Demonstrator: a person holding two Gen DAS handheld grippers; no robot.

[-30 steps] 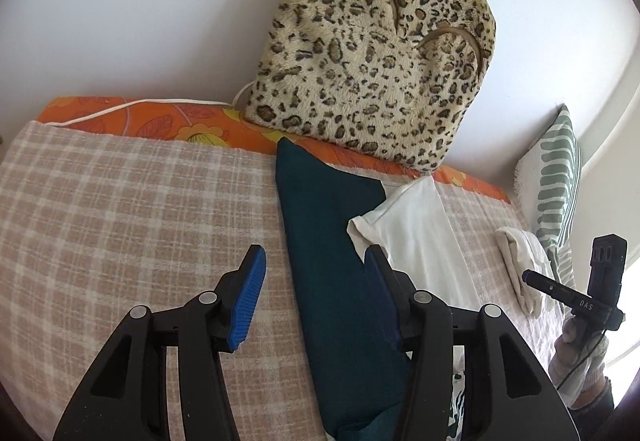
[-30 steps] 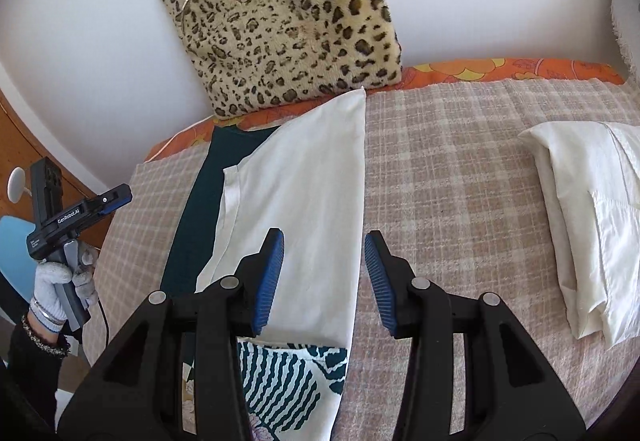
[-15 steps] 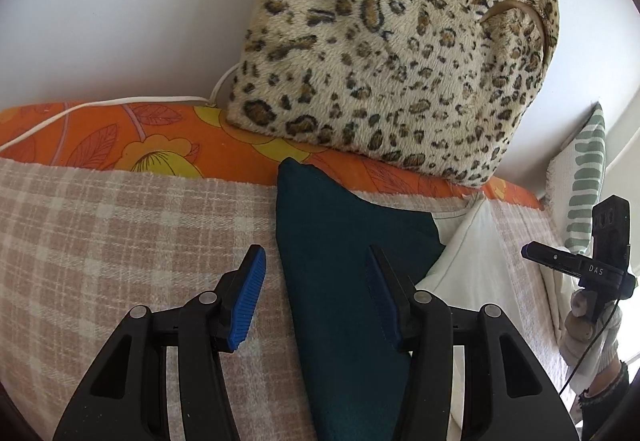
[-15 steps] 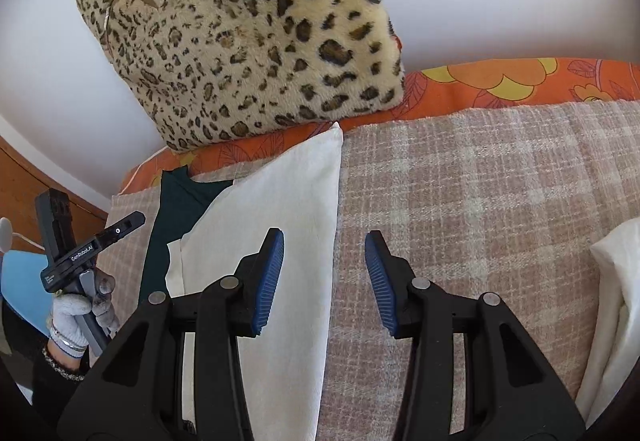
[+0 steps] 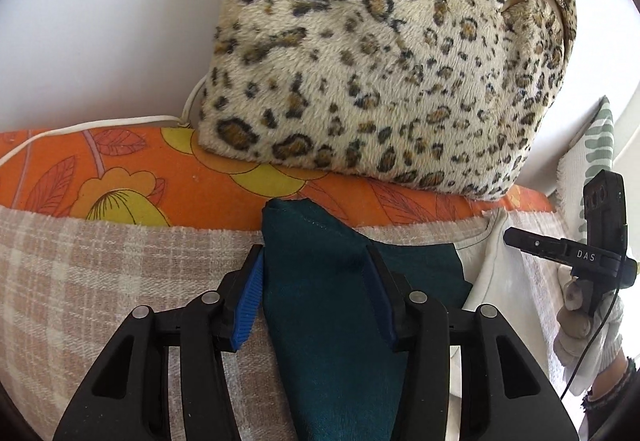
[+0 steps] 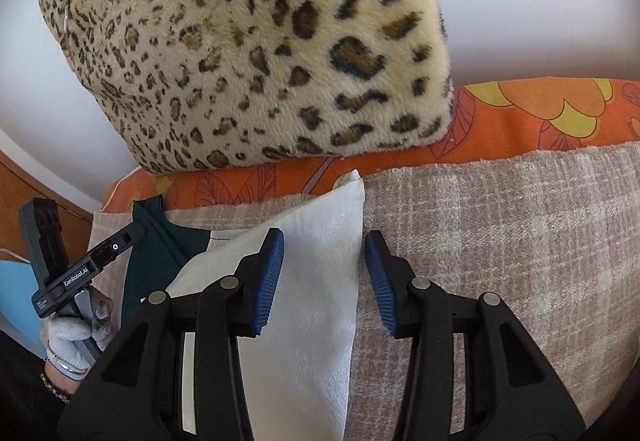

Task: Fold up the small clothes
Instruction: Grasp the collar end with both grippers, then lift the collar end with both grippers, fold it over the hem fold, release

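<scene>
Left wrist: left gripper (image 5: 316,293) closing around teal garment (image 5: 320,321), pads touching the bunched corner near the bed's head edge; soft, limp, best pinched at corners. Right wrist: right gripper (image 6: 325,283) half open, empty, straddling the white, faintly textured garment's (image 6: 304,321) edge.

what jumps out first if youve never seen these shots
The big leopard-print cushion fills the top of both views, propped against the white wall on an orange flowered sheet. Below it, the left gripper has been closing around the far corner of a dark teal garment, while the right gripper straddles the edge of a white cloth.
</scene>
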